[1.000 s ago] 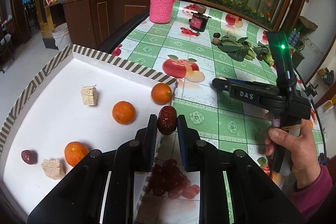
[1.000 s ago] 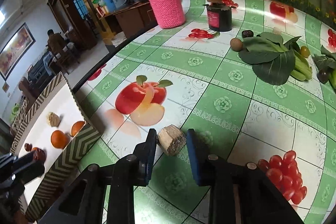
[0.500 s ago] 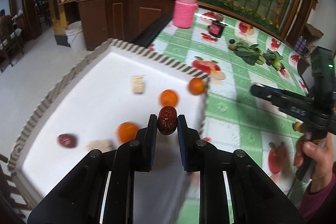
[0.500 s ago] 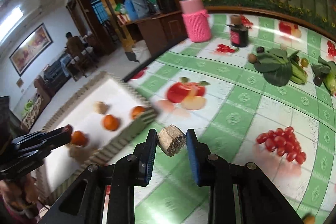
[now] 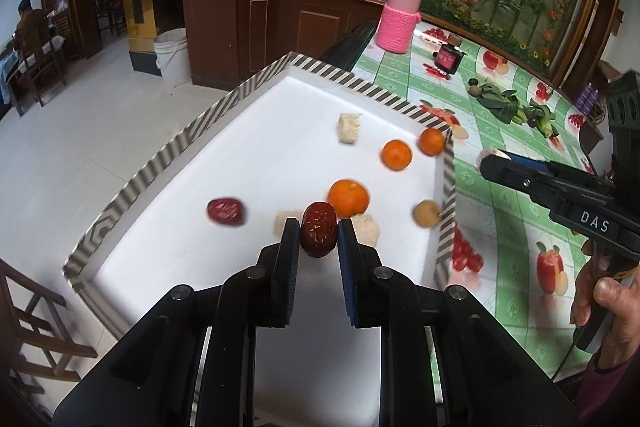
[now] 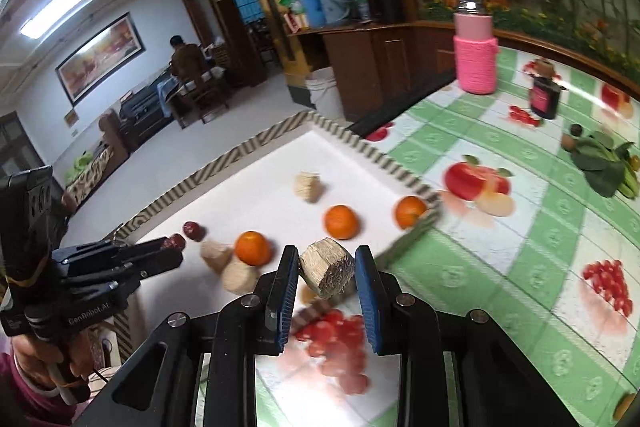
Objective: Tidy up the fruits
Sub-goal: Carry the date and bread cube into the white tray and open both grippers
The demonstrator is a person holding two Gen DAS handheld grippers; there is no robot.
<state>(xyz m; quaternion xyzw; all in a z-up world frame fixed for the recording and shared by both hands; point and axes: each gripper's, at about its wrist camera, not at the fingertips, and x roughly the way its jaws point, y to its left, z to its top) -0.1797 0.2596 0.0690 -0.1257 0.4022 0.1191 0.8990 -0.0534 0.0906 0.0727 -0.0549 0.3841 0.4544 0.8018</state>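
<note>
Fruits: three oranges, among them a big orange (image 5: 348, 197), a loose red date (image 5: 225, 211), a small tan round fruit (image 5: 426, 213) and pale chunks lie scattered inside the white tray (image 5: 256, 163), whose striped rim sits at the edge of the worktop (image 5: 516, 239).
Left tongs (image 5: 319, 235): clenched on a second, wrinkled date (image 5: 319, 235), held over the tray's near half, just in front of the big orange.
Right tongs (image 6: 327, 267): clenched on a beige fibrous chunk (image 6: 327, 267), held above the tray's corner nearest the tablecloth; whether it is past the rim is hard to tell.
Step in hand: likely carrying both pieces in for setting down.
Risk, date: let go from this height, it may roll into the big orange or the pale chunk beside it and knock them about.
Risk, chunk: only its edges look pinched, so it could twist out and land on the tablecloth short of the rim.
Risk, rim: a low pass by the right tongs could catch the rim and shove the tray, and round fruits would roll.
Risk, crowding: both tongs point at the same part of the tray and could bump.
</note>
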